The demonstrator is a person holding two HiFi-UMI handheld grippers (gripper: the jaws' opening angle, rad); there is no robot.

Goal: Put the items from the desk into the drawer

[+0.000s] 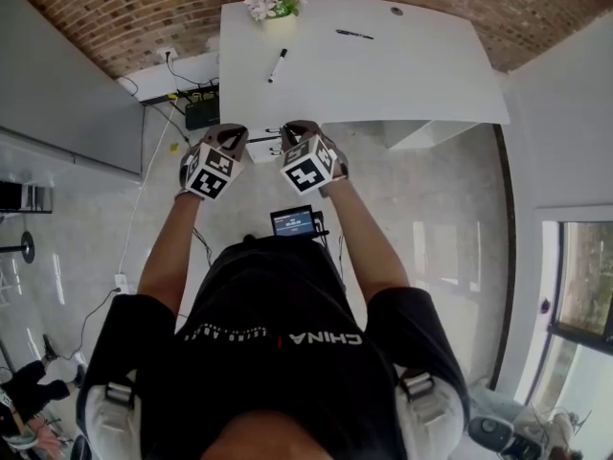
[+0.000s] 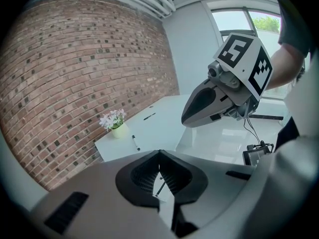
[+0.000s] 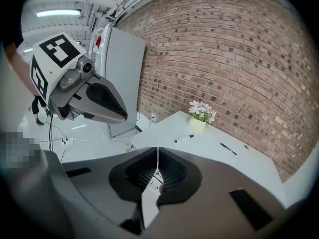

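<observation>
"While both grippers hang short of the desk, what should come first?"

"The left gripper and right gripper are pressed together, holding nothing. Far beyond their tips stands the flower pot. The marker lies nearer, ahead and between the two. The pen lies farther off, ahead and right of the right gripper."

"And the drawer?"

"I can't make it out. I'd open it first, then spread one pair of jaws and pinch the marker across its barrel."

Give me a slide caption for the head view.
Left gripper and right gripper, both shut and empty, held short of a white desk bearing flowerpot, marker and pen.
</observation>
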